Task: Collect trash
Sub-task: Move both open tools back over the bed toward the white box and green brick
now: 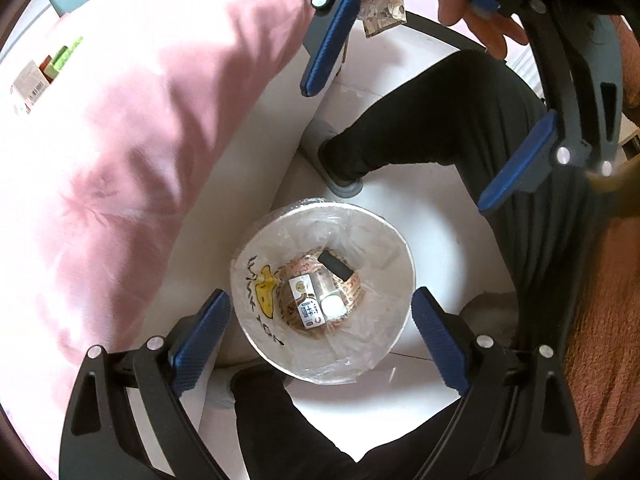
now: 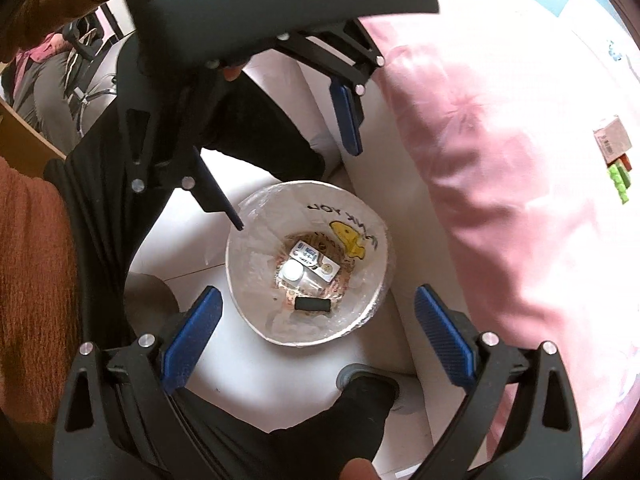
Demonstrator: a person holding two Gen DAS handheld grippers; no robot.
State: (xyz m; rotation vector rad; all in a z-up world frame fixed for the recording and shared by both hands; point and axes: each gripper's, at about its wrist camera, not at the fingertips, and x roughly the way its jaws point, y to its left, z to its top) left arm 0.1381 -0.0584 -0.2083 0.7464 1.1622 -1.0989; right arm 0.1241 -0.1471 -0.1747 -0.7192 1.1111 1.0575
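Left gripper (image 1: 320, 344) hangs wide open right over the white trash bin (image 1: 396, 320), and inside sit a small carton (image 1: 306, 300), a white cap (image 1: 333, 306) and a black block (image 1: 335, 266). Up top the right gripper (image 1: 432, 92) gapes open too, pink bedding (image 1: 140, 140) alongside

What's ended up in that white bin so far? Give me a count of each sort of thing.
In the bin, as far as the left wrist view shows:
Small printed carton: 1
White-capped clear container: 1
Flat black block: 1
Patterned paper wrapper underneath: 1
Total: 4

Both pairs of jaws are open and hold nothing.
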